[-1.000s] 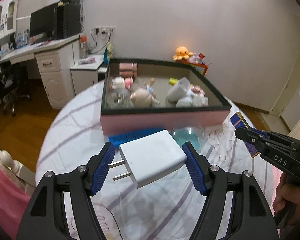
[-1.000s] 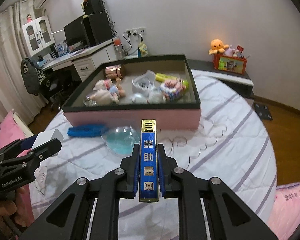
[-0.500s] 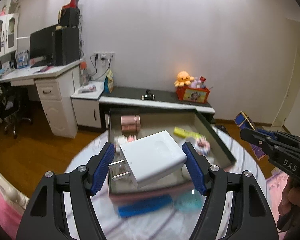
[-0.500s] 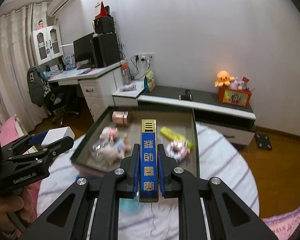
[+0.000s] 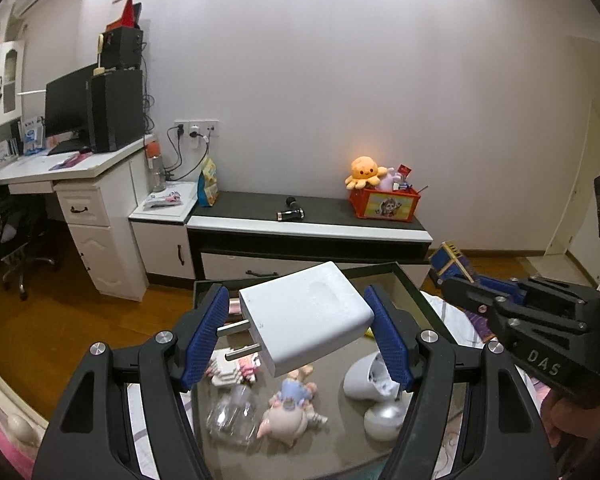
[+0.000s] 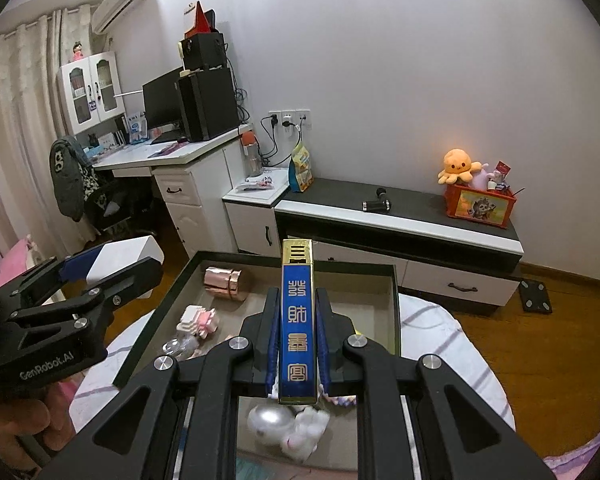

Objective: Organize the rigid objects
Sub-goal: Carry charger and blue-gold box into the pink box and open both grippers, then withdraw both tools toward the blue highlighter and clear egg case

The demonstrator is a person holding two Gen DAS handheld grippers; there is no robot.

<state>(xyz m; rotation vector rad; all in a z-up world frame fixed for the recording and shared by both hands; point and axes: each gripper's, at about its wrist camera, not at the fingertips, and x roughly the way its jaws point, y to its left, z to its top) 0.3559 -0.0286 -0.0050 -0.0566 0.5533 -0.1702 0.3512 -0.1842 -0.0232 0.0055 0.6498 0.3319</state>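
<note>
My left gripper point(image 5: 298, 338) is shut on a white plug adapter point(image 5: 304, 318), prongs pointing left, held above the open box point(image 5: 414, 286). It also shows in the right wrist view point(image 6: 112, 258). My right gripper point(image 6: 298, 344) is shut on a slim blue-and-gold box point(image 6: 298, 316), held upright over the same box point(image 6: 396, 312). In the left wrist view that gripper point(image 5: 456, 280) is at the right with the blue box point(image 5: 452, 258). Inside the box lie a pig doll point(image 5: 290, 412), a clear bottle point(image 5: 232, 412), a silver ball point(image 5: 384, 420) and a pink can point(image 6: 224, 284).
The box sits on a round table with a striped cloth point(image 6: 452, 344). Behind it stands a low black-and-white cabinet point(image 6: 400, 220) with an orange toy box point(image 6: 480, 202). A white desk point(image 6: 172, 160) with a monitor is at the left.
Both grippers rose and moved forward from the table's near side to above the box, still holding their objects. The blue comb and teal dish on the cloth dropped out of view.
</note>
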